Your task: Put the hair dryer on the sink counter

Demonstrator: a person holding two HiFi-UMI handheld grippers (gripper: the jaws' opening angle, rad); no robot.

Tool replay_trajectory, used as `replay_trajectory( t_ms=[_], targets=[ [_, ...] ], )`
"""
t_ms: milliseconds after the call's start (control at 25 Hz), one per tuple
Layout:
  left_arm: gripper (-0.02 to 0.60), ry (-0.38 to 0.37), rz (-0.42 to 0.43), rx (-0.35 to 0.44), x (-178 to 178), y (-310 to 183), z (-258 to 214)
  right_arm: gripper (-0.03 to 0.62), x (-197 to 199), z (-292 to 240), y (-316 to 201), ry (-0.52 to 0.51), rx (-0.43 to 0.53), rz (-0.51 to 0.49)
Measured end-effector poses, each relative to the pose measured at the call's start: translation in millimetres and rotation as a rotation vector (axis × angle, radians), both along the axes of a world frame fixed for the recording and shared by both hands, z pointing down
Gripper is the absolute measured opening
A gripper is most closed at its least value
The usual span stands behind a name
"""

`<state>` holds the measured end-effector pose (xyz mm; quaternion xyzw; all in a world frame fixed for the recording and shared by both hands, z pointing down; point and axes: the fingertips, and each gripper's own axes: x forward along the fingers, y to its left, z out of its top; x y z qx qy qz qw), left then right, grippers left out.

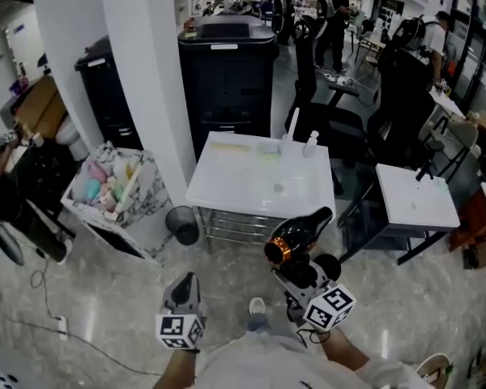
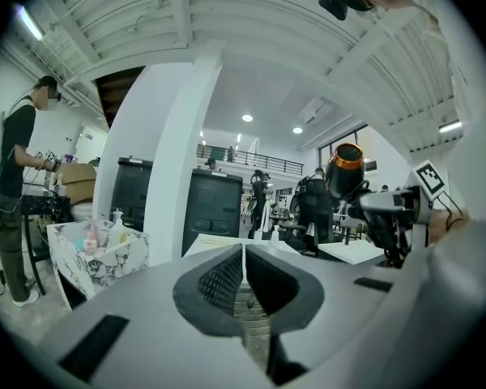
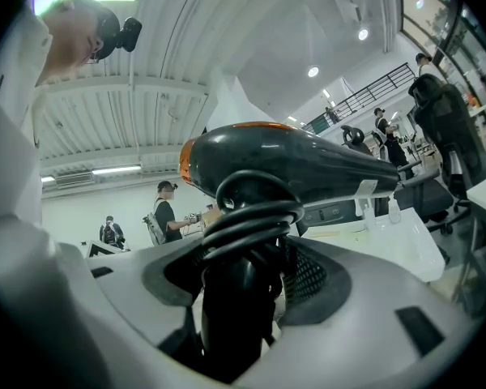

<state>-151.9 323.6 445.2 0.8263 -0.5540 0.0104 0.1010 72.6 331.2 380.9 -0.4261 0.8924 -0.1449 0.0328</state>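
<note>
Right gripper pinches the hair dryer by its handle, near the sink counter; left gripper is pressed together, empty.

Two tongs: left tongs, right tongs; one hair dryer; one sink counter; one bin.

Coiled cord hides part of the hair dryer handle, and bottles on the sink counter are too small to identify.
</note>
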Motion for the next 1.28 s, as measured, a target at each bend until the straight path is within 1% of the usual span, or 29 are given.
replay_trajectory(
  t_ms=[200, 360, 560, 760, 960, 1120, 1280],
  targets=[
    [0.034, -0.004, 0.007, 0.007, 19, -42, -5, 0.270, 12, 2, -40, -0.001, -0.011, -0.016],
    [0.034, -0.009, 0.013, 0.013, 33, -82, -7, 0.270, 21, 0, -79, -0.007, -0.002, -0.026],
    [0.034, -0.010, 0.023, 0.020, 58, -126, -16, 0.270, 33, 1, -120, -0.003, -0.010, -0.045],
    [0.034, -0.021, 0.019, 0.005, 78, -157, -13, 0.270, 46, 12, -152, -0.009, -0.038, -0.062],
    [0.034, -0.033, -0.009, 0.020, 90, -185, -22, 0.270, 57, 16, -178, 0.002, -0.048, -0.101],
    [0.034, -0.023, -0.038, 0.028, 99, -203, -20, 0.270, 63, 22, -196, 0.030, -0.042, -0.137],
    [0.034, -0.019, -0.047, 0.003, 109, -214, -9, 0.270, 68, 28, -215, 0.023, -0.055, -0.156]
  ],
)
